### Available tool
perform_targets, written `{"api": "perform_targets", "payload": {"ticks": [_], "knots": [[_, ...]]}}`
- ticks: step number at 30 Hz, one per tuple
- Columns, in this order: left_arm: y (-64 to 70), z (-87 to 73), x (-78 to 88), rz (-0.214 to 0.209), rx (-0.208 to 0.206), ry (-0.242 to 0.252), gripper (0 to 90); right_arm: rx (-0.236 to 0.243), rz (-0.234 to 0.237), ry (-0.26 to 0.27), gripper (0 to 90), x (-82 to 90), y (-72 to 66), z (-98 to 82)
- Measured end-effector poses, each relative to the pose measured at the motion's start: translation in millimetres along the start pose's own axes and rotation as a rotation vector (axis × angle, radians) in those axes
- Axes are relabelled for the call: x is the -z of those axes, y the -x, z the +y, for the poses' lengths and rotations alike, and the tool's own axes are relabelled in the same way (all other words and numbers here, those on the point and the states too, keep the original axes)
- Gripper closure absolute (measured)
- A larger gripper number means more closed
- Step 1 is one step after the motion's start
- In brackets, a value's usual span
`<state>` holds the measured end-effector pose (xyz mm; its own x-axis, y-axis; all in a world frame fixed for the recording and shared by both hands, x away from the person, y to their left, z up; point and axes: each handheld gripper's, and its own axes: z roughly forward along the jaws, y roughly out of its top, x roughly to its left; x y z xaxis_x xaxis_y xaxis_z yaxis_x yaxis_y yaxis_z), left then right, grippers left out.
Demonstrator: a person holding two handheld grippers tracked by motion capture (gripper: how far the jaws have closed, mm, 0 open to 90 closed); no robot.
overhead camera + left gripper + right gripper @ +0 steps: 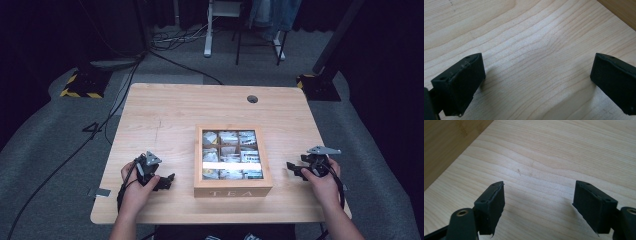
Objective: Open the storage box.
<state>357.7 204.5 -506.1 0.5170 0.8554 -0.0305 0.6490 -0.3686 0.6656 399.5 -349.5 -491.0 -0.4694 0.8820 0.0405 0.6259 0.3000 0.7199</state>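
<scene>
Tea box: wooden tea box [233, 189] sits mid-table, lid closed, sachets visible through its window, "TEA" facing you.
Left gripper: your left gripper [167, 181] is just left of the box, jaws wide apart, nothing between them, bare table [529, 45] under it.
Right gripper: your right gripper [294, 169] is near the box's right side, jaws apart, holding nothing.

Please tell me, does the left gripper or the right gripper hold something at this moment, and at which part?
Nothing is held. The left gripper and the right gripper are both open over the bare table, on either side of the tea box.
</scene>
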Motion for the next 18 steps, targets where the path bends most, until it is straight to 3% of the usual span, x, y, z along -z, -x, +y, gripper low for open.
{"api": "perform_targets", "payload": {"ticks": [9,15,18], "knots": [[0.0,0.0,0.0,0.000,0.000,0.000,0.2,0.005,0.040,0.018,24.6,18.4,-6.9,8.1],[0.0,0.0,0.0,0.000,0.000,0.000,0.2,0.014,0.070,0.027,24.1,30.4,-20.3,15.2],[0.0,0.0,-0.1,0.000,0.000,0.000,0.2,0.005,0.092,-0.015,23.4,35.8,-27.1,17.3]]}}
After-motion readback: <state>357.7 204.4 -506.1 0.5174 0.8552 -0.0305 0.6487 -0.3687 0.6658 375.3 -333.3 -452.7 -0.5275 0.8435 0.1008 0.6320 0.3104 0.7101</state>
